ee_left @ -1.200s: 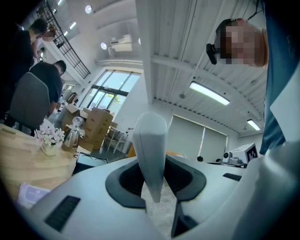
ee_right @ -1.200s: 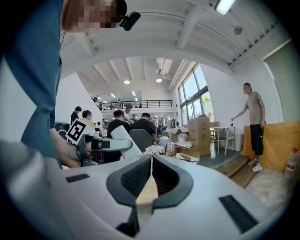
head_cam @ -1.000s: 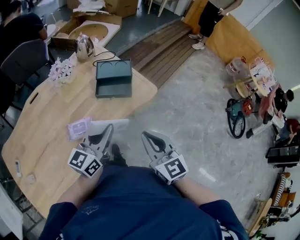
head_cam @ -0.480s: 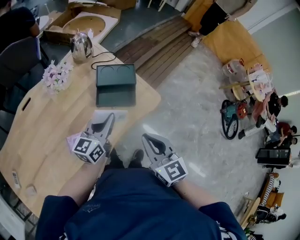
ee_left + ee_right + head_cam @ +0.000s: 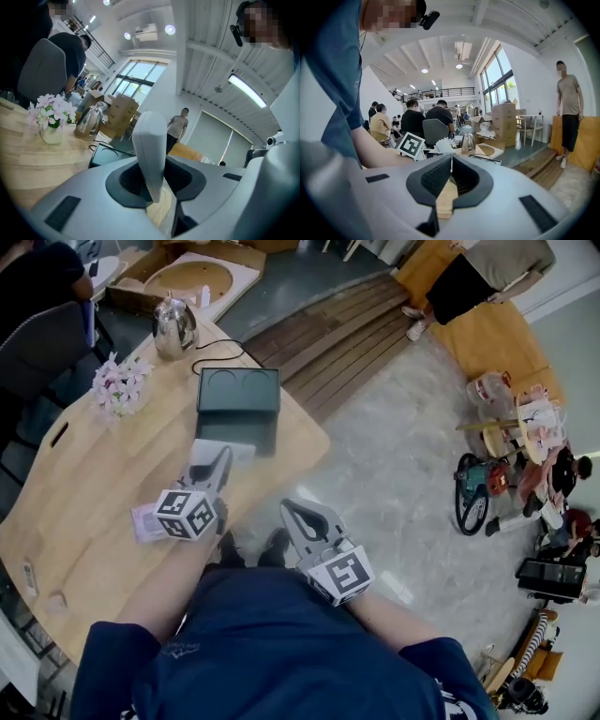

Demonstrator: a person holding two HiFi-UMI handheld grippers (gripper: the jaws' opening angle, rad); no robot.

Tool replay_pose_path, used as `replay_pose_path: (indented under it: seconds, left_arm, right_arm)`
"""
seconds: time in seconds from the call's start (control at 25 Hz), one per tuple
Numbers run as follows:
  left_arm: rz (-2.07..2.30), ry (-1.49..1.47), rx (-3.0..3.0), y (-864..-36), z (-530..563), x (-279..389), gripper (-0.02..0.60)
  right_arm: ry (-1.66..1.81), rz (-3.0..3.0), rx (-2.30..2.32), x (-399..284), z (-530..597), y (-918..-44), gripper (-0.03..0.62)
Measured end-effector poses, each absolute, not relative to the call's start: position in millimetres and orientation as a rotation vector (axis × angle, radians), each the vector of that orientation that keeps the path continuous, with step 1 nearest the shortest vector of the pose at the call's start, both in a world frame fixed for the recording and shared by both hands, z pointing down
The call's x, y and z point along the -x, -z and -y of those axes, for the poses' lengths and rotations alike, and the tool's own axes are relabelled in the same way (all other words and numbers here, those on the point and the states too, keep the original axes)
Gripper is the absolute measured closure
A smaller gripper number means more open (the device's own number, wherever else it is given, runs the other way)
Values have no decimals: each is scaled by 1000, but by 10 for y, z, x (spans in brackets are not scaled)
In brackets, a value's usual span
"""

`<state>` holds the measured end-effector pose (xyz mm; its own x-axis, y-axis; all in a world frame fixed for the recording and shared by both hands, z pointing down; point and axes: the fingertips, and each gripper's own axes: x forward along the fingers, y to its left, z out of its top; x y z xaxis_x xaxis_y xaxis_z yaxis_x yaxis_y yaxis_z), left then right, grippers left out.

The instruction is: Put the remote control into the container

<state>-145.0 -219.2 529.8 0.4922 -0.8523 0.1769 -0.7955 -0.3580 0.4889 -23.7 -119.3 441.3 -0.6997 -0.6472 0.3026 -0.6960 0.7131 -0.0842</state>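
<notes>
A white remote control [image 5: 210, 449] sticks out forward from my left gripper [image 5: 221, 463], which is shut on its near end above the wooden table [image 5: 84, 484]. In the left gripper view the remote [image 5: 150, 145] rises from between the jaws. Just beyond it sits the dark green container [image 5: 236, 434], open, with its lid [image 5: 238, 390] raised behind; the container [image 5: 107, 157] also shows past the jaws. My right gripper [image 5: 298, 519] hangs over the floor off the table's edge, shut and empty [image 5: 451, 164].
A metal kettle [image 5: 174, 326] with a black cable and a small vase of flowers [image 5: 120, 385] stand at the table's far side. A purple packet [image 5: 146, 521] lies left of my left gripper. A chair and people are around the table.
My left gripper has carried the remote forward across the table, closer to the container. The right gripper has stayed about where it was.
</notes>
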Motion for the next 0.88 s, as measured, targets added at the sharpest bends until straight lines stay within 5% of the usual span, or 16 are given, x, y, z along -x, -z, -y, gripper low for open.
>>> replay_pose_path:
  seconds: [0.88]
  left_arm:
    - [1437, 184, -1730, -6644, 3171, 1257, 465]
  right_arm:
    - [-193, 2712, -988, -283, 1552, -4668, 574]
